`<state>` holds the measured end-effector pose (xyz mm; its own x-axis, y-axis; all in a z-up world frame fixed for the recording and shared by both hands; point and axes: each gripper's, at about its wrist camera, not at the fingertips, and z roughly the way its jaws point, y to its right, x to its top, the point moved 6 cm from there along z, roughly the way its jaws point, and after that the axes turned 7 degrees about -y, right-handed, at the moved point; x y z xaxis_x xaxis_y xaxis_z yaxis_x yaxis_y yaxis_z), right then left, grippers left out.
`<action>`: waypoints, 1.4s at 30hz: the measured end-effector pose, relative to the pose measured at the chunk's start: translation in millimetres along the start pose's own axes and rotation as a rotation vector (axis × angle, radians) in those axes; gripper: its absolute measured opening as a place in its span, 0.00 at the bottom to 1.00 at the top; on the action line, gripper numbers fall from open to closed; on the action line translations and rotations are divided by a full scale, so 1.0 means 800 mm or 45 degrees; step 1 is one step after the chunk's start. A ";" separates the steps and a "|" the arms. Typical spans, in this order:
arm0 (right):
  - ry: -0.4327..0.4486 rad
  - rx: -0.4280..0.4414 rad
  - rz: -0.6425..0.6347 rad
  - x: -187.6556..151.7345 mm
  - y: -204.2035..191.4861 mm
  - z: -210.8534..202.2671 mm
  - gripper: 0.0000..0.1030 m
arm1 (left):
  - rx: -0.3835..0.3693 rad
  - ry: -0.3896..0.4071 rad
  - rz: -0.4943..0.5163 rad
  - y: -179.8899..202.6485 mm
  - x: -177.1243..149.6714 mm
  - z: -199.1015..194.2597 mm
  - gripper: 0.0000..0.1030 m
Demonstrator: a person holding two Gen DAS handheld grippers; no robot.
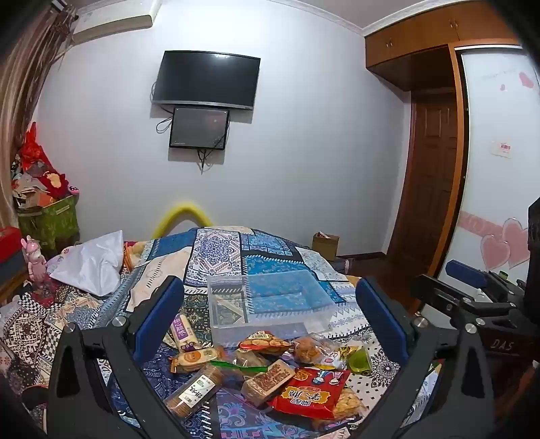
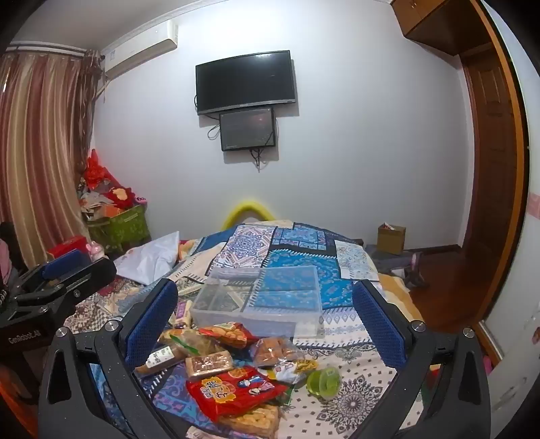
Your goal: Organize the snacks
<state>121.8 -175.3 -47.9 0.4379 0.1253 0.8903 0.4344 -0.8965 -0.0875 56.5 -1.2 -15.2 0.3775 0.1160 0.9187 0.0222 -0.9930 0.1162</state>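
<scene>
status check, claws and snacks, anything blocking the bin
Left claw open, empty. Right claw open, empty. Snacks piled on the bed in front of the clear bin; nothing in it. Path to bin clear.

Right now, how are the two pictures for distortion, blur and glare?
Left wrist view: strong fisheye bending of walls and wardrobe, dark corner vignetting, snacks sharp, yellow hoop slightly soft. Right wrist view: same curvature, curtain bowed, faint reflection on the TV, no harsh glare.

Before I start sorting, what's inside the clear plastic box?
The clear plastic box looks empty; only the patterned bedspread shows through it. The snack pile hides its near lower wall.
</scene>
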 end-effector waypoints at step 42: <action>0.020 0.028 0.015 0.008 -0.004 -0.001 1.00 | 0.013 -0.004 -0.012 -0.007 -0.001 -0.001 1.00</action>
<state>122.6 -172.0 -41.4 0.4304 0.1081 0.8961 0.4467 -0.8882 -0.1074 55.3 4.6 -16.2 0.3801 0.1254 0.9164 0.0352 -0.9920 0.1212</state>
